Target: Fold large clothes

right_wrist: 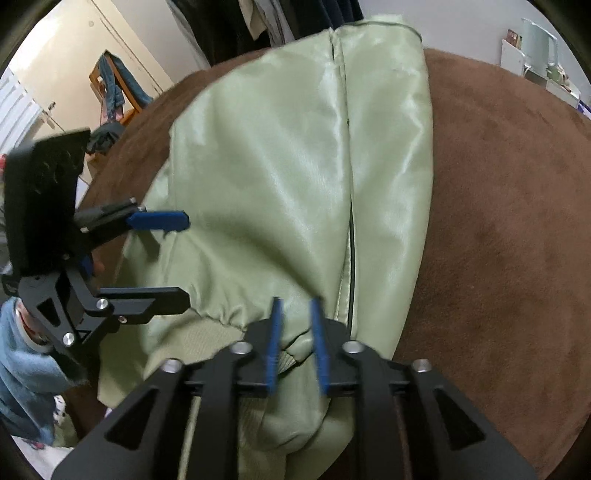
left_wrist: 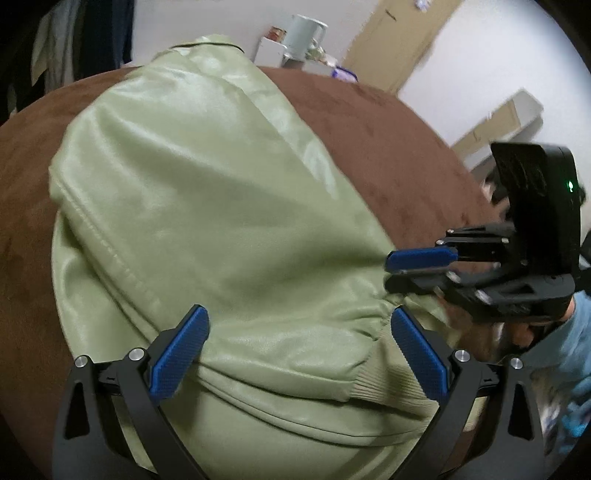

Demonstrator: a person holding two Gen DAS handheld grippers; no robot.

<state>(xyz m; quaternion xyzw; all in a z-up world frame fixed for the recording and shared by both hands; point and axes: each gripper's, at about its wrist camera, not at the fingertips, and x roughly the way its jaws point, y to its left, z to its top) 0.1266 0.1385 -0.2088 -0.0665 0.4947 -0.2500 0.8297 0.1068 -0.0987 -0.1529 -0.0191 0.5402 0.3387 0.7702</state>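
A pale green shiny jacket (left_wrist: 207, 192) lies folded lengthwise on a brown suede-like surface (left_wrist: 388, 140), its ribbed hem (left_wrist: 388, 384) nearest me. My left gripper (left_wrist: 298, 314) stands wide open just above the hem, with nothing pressed between its blue pads (left_wrist: 177, 358). In the right wrist view it (right_wrist: 184, 258) hangs over the jacket's (right_wrist: 288, 166) left edge. My right gripper (right_wrist: 295, 302) is over the hem near the zip line (right_wrist: 349, 229). Its pads are apart, with a loose bump of fabric between them. From the left wrist view the right gripper (left_wrist: 387, 272) hovers at the jacket's right edge.
A pale kettle (left_wrist: 304, 35) on a white shelf and cardboard boxes (left_wrist: 402, 40) stand past the far edge. Dark clothes (right_wrist: 258, 22) hang behind. A wooden chair with jeans (right_wrist: 114, 88) stands at the left. A person's blue sleeve (right_wrist: 26, 365) shows behind the left gripper.
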